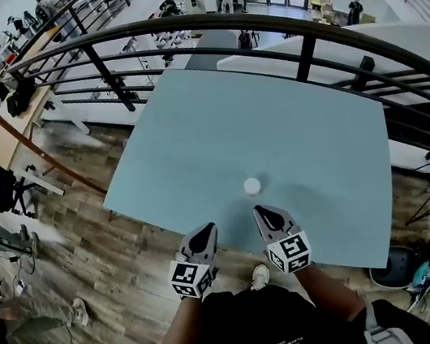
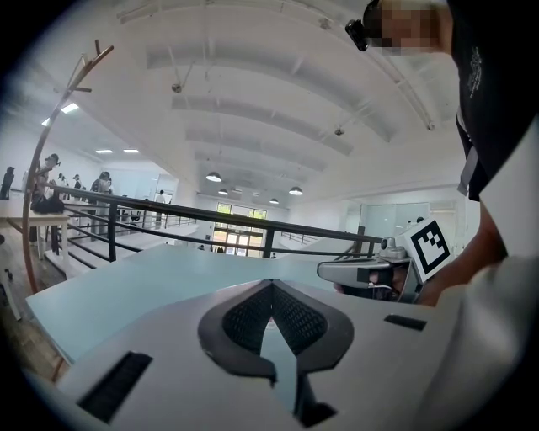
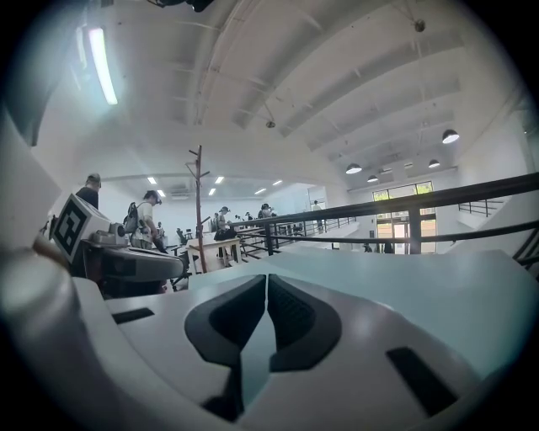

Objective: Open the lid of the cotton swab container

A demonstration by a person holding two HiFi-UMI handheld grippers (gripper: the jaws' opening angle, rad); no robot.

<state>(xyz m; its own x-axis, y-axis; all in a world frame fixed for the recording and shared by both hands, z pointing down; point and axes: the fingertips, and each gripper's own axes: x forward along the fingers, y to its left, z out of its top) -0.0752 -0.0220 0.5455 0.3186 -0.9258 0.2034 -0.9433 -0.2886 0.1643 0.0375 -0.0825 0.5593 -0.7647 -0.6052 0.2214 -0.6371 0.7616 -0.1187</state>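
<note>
1. At the far left of the head view we see a wooden floor [image 1: 90,255] and, beyond it, desks [image 1: 2,130] with people at them. A dark railing [image 1: 197,23] curves over the far edge of the light blue table [image 1: 194,146].

2. The left gripper [image 1: 208,230] sits over the near edge of the table, pointing away from the person. Its marker cube [image 1: 191,278] faces up. In the left gripper view the dark ribbed pads [image 2: 248,320] meet at the tip. The claw is fully closed and nothing sits between the pads.

3. The cotton swab container [image 1: 252,186] is a small, round, white object. It stands alone on the table, ahead of both grippers and right of the left gripper's tip. It lies almost in line with the right gripper's tip, near it but not touching it. We cannot tell the state of the lid at this size.

4. The right gripper [image 1: 260,212] lies beside the left one. The two are apart and their tips angle slightly toward each other. In the right gripper view its pads also press together at the tip. This claw is closed and empty.

5. A light shoe [image 1: 258,276] shows between the two grippers, below the table edge.
</note>
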